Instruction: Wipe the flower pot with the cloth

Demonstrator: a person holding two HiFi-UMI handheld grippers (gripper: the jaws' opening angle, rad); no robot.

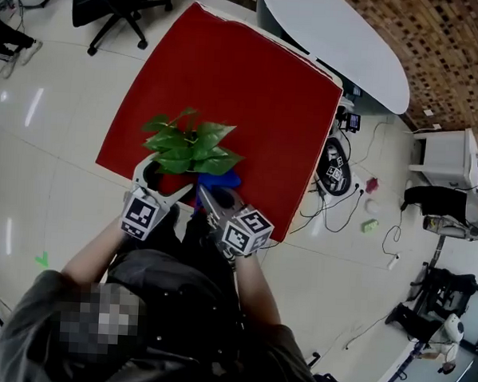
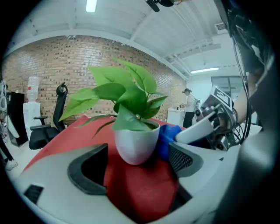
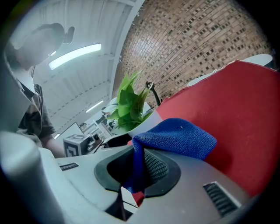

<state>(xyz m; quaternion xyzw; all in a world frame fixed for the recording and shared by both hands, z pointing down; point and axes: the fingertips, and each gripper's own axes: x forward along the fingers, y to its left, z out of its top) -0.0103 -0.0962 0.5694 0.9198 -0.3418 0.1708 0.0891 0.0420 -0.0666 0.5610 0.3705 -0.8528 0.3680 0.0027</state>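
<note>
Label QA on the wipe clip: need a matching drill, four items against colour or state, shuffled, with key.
1. flower pot
2. cloth
3. left gripper
4. table cover

A. red
B. jaws apart, clamping nothing
C. white
D. blue, pinched in the right gripper

Pairs: 1-C, 2-D, 3-B, 4-A

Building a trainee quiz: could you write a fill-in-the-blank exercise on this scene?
1. The right claw is shut on a ___ cloth.
2. The flower pot is ___ in colour.
3. The flower pot stands on a ___ table cover.
Missing words: blue; white; red.
</note>
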